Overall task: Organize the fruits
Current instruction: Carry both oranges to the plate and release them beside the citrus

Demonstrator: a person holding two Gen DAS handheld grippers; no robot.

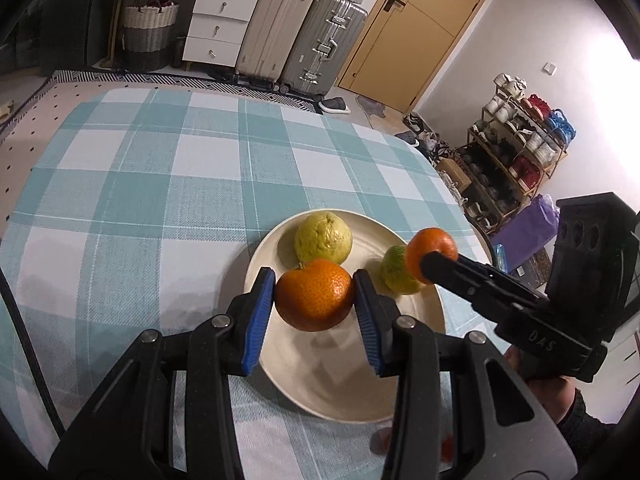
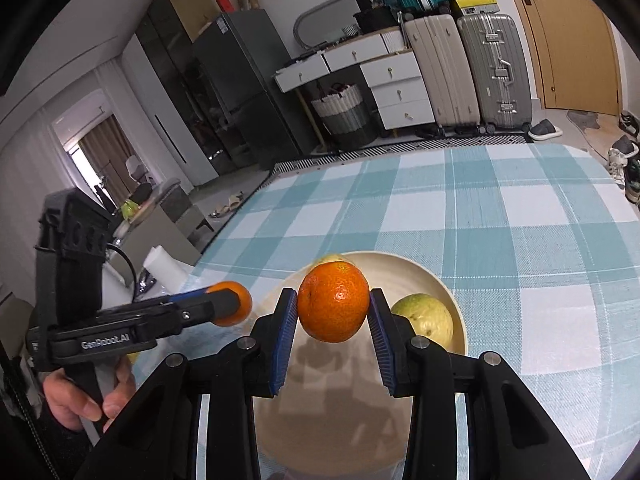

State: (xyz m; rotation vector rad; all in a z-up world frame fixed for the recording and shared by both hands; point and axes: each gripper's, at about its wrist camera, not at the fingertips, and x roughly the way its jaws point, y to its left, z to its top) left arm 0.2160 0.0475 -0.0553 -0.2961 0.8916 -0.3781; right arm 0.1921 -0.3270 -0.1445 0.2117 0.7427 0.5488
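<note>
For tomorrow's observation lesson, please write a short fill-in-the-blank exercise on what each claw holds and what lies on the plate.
1. Each claw is shut on an ____ fruit.
2. The left claw grips a mandarin above a cream ____.
3. Besides the right claw and its mandarin, the plate already carries ____ greenish fruits.
4. The tablecloth has a ____ pattern.

Missing words: orange; plate; two; checked

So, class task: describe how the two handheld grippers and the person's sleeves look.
Both grippers are black plastic with silver pivot bolts and ribbed blue pads. The left gripper carries white "GenRobot.AI" lettering on its side, seen from the right wrist. The right gripper shows embossed "DAS" lettering, seen from the left wrist. A black cable trails left. A dark sleeve covers the right wrist.
</note>
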